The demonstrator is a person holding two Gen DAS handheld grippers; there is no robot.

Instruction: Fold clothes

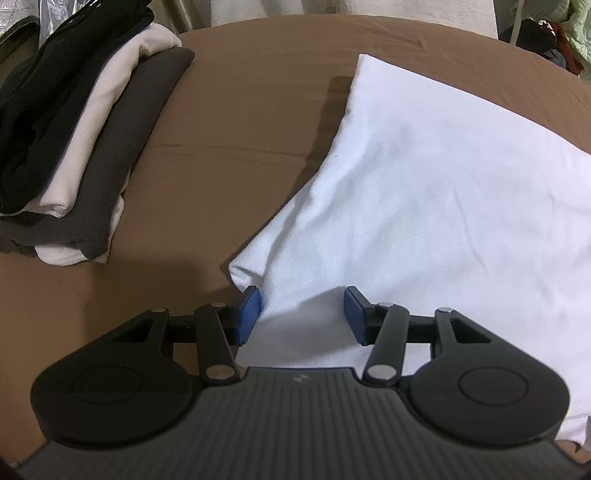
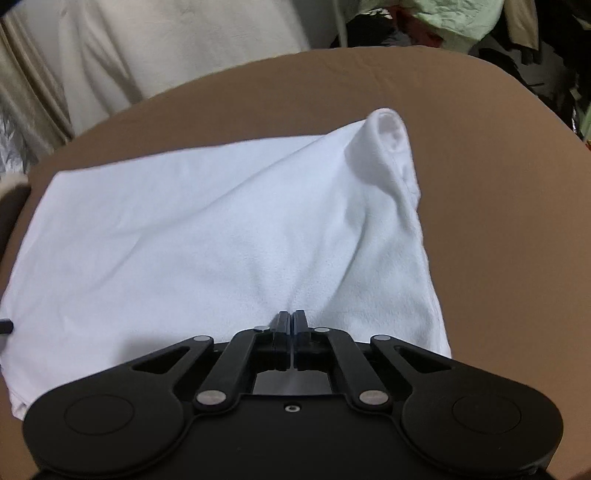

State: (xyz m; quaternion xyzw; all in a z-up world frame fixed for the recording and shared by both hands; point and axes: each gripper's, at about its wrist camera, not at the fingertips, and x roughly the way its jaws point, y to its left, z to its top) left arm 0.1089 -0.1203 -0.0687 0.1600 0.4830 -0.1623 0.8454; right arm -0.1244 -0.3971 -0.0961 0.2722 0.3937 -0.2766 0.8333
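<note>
A white garment [image 1: 443, 177] lies partly folded on the brown cover [image 1: 240, 122]. My left gripper [image 1: 302, 308] stands open over the garment's near left corner. White cloth lies between its blue pads [image 1: 249, 314], and they do not press on it. In the right wrist view the same white garment [image 2: 207, 221] spreads out ahead, with one bunched corner raised at the far right. My right gripper [image 2: 293, 321] is shut on the garment's near edge, and creases run out from its fingertips.
A stack of folded clothes [image 1: 85, 147], black, white and dark grey, sits at the left on the brown cover. Pale curtains [image 2: 166, 48] hang behind, and a heap of green and dark clothing [image 2: 461, 22] lies at the far right.
</note>
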